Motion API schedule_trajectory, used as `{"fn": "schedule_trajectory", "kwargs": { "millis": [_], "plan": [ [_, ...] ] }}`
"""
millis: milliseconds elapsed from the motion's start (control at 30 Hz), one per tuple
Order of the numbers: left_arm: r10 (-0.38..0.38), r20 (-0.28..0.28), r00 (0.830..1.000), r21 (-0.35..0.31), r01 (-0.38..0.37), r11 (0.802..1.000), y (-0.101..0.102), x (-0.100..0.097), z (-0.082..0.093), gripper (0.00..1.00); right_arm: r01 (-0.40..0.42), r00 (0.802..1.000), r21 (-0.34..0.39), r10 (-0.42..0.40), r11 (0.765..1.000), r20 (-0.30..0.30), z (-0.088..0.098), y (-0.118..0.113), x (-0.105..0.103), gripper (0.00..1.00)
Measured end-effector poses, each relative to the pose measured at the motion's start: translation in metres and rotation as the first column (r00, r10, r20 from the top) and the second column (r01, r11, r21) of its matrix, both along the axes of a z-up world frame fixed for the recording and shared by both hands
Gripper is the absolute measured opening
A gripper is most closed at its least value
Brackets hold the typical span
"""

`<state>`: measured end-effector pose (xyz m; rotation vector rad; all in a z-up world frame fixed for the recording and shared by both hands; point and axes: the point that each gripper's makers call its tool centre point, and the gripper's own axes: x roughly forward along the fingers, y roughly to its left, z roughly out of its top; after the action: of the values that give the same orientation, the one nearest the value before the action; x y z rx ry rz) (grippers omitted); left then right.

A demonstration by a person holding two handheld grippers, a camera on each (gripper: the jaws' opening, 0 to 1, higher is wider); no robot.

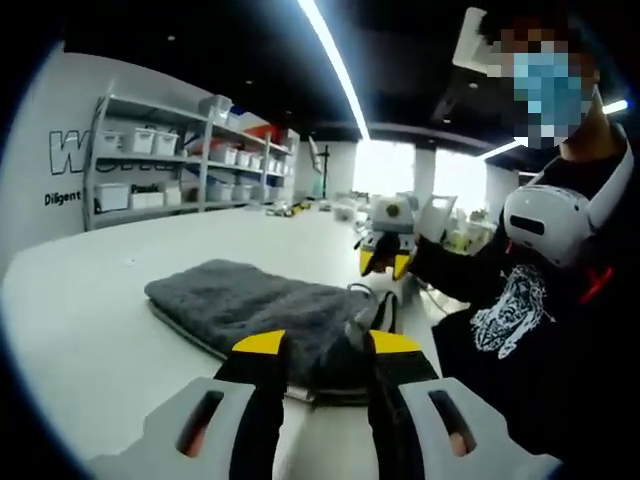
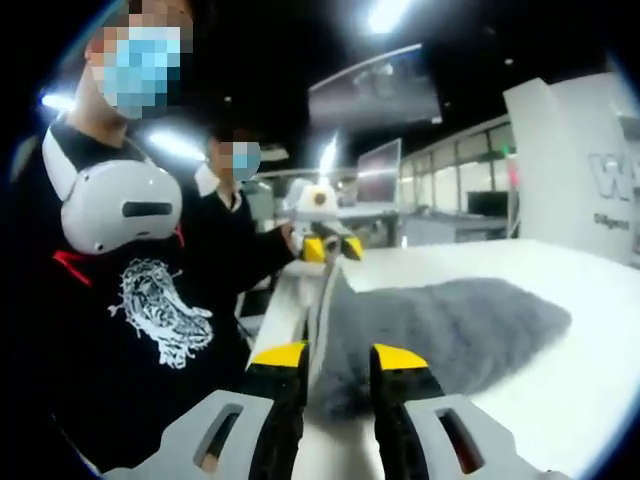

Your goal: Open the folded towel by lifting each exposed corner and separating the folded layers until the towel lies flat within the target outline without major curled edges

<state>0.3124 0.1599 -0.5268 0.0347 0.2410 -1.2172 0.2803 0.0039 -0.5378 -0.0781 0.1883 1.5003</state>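
Observation:
A folded grey fluffy towel (image 1: pixel 250 295) lies on the white table (image 1: pixel 90 340), over a thin light mat. In the left gripper view my left gripper (image 1: pixel 328 345) is at the towel's near corner, its yellow-tipped jaws closed on a raised dark bunch of the cloth. The right gripper (image 1: pixel 385 263) shows at the towel's far end, in the person's hand. In the right gripper view my right gripper (image 2: pixel 340 358) has the towel (image 2: pixel 450 330) corner pinched between its jaws. The left gripper (image 2: pixel 331 249) is at the far corner, and a lifted edge of the towel runs down from it.
A person in a black printed shirt (image 1: pixel 540 330) stands at the table's edge with a white headset (image 2: pixel 120 205) at the neck. A second person (image 2: pixel 235 230) stands behind. Shelves with white bins (image 1: pixel 170 165) line the far wall. Small clutter (image 1: pixel 330 208) sits at the table's far end.

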Motion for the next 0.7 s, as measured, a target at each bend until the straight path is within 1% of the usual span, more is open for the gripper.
{"fn": "schedule_trajectory", "kwargs": {
  "millis": [100, 200, 233, 267, 367, 400, 433, 467, 500, 533, 567, 600, 633, 667, 700],
  "plan": [
    [0.012, 0.006, 1.0, -0.011, -0.012, 1.0, 0.001, 0.002, 0.003, 0.32, 0.026, 1.0, 0.021, -0.026, 0.999, -0.016, 0.004, -0.004, 0.007, 0.21],
    [0.05, 0.01, 0.999, -0.035, -0.049, 0.998, 0.004, 0.008, 0.009, 0.39, 0.039, 0.999, 0.029, -0.039, 0.999, -0.019, 0.006, -0.006, 0.011, 0.22],
    [0.057, 0.011, 0.998, -0.038, -0.056, 0.998, 0.005, 0.009, 0.01, 0.42, 0.05, 0.999, 0.031, -0.049, 0.998, -0.017, 0.007, -0.008, 0.013, 0.23],
    [0.08, 0.01, 0.997, -0.046, -0.08, 0.996, 0.007, 0.013, 0.012, 0.44, 0.06, 0.998, 0.034, -0.059, 0.998, -0.014, 0.008, -0.008, 0.015, 0.25],
    [0.147, 0.007, 0.989, -0.058, -0.147, 0.987, 0.012, 0.025, 0.014, 0.58, 0.094, 0.996, 0.045, -0.093, 0.995, -0.015, 0.011, -0.011, 0.023, 0.34],
    [0.18, 0.01, 0.984, -0.063, -0.179, 0.982, 0.015, 0.03, 0.015, 0.64, 0.109, 0.994, 0.05, -0.109, 0.993, -0.012, 0.012, -0.013, 0.026, 0.36],
    [0.201, 0.011, 0.98, -0.07, -0.199, 0.977, 0.016, 0.034, 0.016, 0.75, 0.125, 0.992, 0.056, -0.125, 0.991, -0.011, 0.013, -0.014, 0.03, 0.38],
    [0.232, 0.01, 0.973, -0.079, -0.231, 0.97, 0.02, 0.04, 0.018, 0.82, 0.143, 0.99, 0.066, -0.143, 0.987, -0.016, 0.015, -0.016, 0.034, 0.43],
    [0.241, 0.006, 0.97, -0.081, -0.24, 0.967, 0.021, 0.042, 0.018, 0.86, 0.172, 0.985, 0.086, -0.169, 0.981, -0.038, 0.019, -0.016, 0.038, 0.5],
    [0.26, -0.004, 0.966, -0.085, -0.26, 0.962, 0.024, 0.045, 0.018, 0.92, 0.197, 0.98, 0.11, -0.192, 0.974, -0.06, 0.023, -0.017, 0.043, 0.61],
    [0.28, -0.013, 0.96, -0.093, -0.28, 0.956, 0.026, 0.048, 0.019, 0.96, 0.224, 0.973, 0.13, -0.216, 0.966, -0.077, 0.027, -0.019, 0.048, 0.78],
    [0.301, -0.019, 0.953, -0.102, -0.301, 0.948, 0.029, 0.052, 0.02, 1.0, 0.241, 0.969, 0.149, -0.231, 0.959, -0.084, 0.031, -0.02, 0.052, 0.88],
    [0.317, -0.021, 0.948, -0.099, -0.317, 0.943, 0.032, 0.055, 0.02, 1.0, 0.26, 0.965, 0.16, -0.249, 0.952, -0.083, 0.033, -0.022, 0.056, 0.95],
    [0.336, -0.029, 0.941, -0.102, -0.337, 0.936, 0.035, 0.058, 0.02, 1.0, 0.276, 0.961, 0.167, -0.265, 0.947, -0.084, 0.035, -0.024, 0.06, 0.99],
    [0.349, -0.036, 0.936, -0.105, -0.351, 0.93, 0.037, 0.06, 0.021, 1.0, 0.285, 0.958, 0.17, -0.274, 0.943, -0.087, 0.036, -0.026, 0.062, 0.98]
  ]
}}
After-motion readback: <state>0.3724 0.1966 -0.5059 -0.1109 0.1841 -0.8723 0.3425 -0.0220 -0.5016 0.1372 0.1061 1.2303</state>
